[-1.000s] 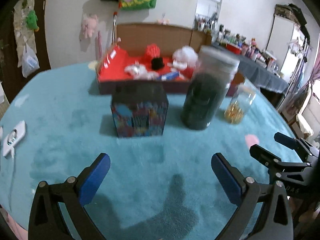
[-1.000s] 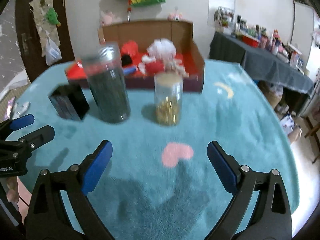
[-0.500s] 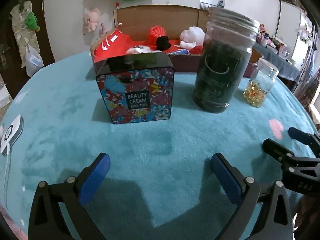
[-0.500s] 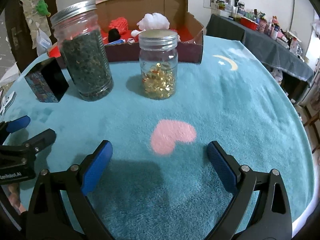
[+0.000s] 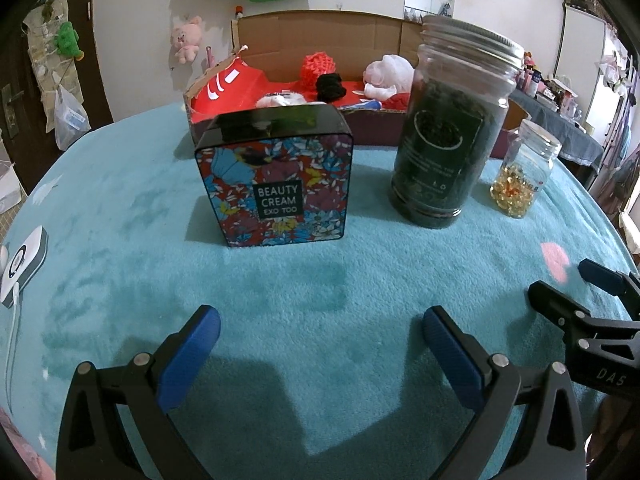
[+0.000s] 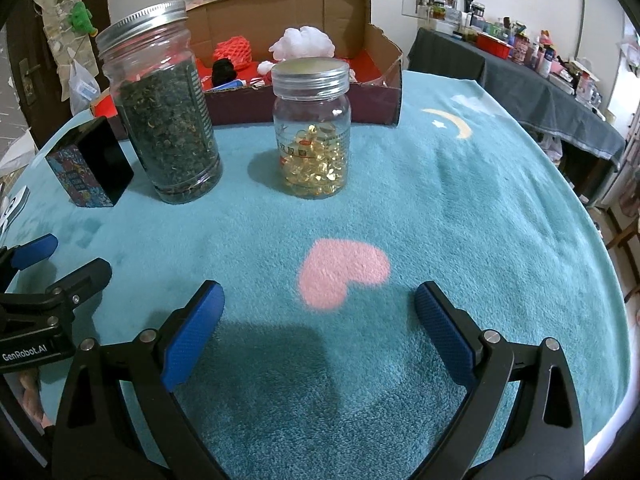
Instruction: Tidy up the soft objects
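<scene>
Left wrist view: soft items, red mesh ball (image 5: 318, 67), black scrunchie (image 5: 331, 85) and white puff (image 5: 390, 75), are lodged in the cardboard box (image 5: 320, 36) behind the tin (image 5: 276, 178). Judged light, compressible; to be pinched mid-body. Left hand-held gripper (image 5: 322, 336) and right hand-held gripper (image 6: 320, 312) are spread wide, empty.

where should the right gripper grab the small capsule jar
Probably the straight glass wall just below the lid, approached level from the front. The capsule jar stands upright with clear space on both sides, and the open right gripper already faces it.
</scene>
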The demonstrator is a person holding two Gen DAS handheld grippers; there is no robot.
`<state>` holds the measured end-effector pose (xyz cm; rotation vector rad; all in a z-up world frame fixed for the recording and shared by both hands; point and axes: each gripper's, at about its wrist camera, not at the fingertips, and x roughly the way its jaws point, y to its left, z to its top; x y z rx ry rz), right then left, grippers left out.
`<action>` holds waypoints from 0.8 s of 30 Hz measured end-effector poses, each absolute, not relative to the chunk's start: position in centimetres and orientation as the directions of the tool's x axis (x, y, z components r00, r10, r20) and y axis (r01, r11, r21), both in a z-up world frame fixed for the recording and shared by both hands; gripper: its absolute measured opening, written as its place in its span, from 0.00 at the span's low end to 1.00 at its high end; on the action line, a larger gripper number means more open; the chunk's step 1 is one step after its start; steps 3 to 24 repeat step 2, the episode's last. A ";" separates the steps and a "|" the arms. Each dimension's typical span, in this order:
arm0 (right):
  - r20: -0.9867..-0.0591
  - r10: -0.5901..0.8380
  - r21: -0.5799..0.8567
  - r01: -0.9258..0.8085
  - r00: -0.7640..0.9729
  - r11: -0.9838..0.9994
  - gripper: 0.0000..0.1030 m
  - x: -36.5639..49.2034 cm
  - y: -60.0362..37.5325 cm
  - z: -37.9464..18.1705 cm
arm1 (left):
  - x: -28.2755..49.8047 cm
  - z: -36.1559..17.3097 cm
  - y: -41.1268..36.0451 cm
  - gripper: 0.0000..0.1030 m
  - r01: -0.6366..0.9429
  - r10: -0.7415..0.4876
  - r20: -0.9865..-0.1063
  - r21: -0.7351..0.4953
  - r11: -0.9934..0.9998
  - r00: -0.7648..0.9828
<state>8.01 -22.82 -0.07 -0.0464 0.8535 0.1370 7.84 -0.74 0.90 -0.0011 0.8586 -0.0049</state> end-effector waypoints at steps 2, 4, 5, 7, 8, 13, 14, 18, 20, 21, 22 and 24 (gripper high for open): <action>-0.754 0.102 0.013 -0.140 0.649 0.990 0.95 8.0 -22.8 -0.1 | 7.9 1.0 -0.6 1.00 0.010 -0.013 -0.758 -0.009 1.000 0.652; -0.754 0.102 0.013 -0.140 0.649 0.990 0.95 8.0 -22.8 -0.1 | 7.9 1.0 -0.6 1.00 0.010 -0.013 -0.758 -0.009 1.000 0.652; -0.754 0.102 0.013 -0.140 0.649 0.990 0.95 8.0 -22.8 -0.1 | 7.9 1.0 -0.6 1.00 0.010 -0.013 -0.758 -0.009 1.000 0.652; -0.754 0.102 0.013 -0.140 0.649 0.990 0.95 8.0 -22.8 -0.1 | 7.9 1.0 -0.6 1.00 0.010 -0.013 -0.758 -0.009 1.000 0.652; -0.754 0.102 0.013 -0.140 0.649 0.990 0.95 8.0 -22.8 -0.1 | 7.9 1.0 -0.6 1.00 0.010 -0.013 -0.758 -0.009 1.000 0.652; -0.754 0.102 0.013 -0.140 0.649 0.990 0.95 8.0 -22.8 -0.1 | 7.9 1.0 -0.6 1.00 0.010 -0.013 -0.758 -0.009 1.000 0.652; -0.754 0.102 0.013 -0.140 0.649 0.990 0.95 8.0 -22.8 -0.1 | 7.9 1.0 -0.6 1.00 0.010 -0.013 -0.758 -0.009 1.000 0.652; -0.754 0.102 0.013 -0.140 0.649 0.990 0.95 8.0 -22.8 -0.1 | 7.9 1.0 -0.6 1.00 0.010 -0.013 -0.758 -0.009 1.000 0.652; -0.754 0.102 0.013 -0.140 0.649 0.990 0.95 8.0 -22.8 -0.1 | 7.9 1.0 -0.6 1.00 0.010 -0.013 -0.758 -0.009 1.000 0.652; -0.754 0.102 0.013 -0.140 0.649 0.990 0.95 8.0 -22.8 -0.1 | 7.9 1.0 -0.6 1.00 0.010 -0.013 -0.758 -0.009 1.000 0.652; -0.754 0.102 0.013 -0.140 0.649 0.990 0.95 8.0 -22.8 -0.1 | 7.9 1.0 -0.6 1.00 0.010 -0.013 -0.758 -0.009 1.000 0.652; -0.754 0.102 0.013 -0.140 0.649 0.990 0.95 8.0 -22.8 -0.1 | 7.9 1.0 -0.6 1.00 0.010 -0.013 -0.758 -0.009 1.000 0.652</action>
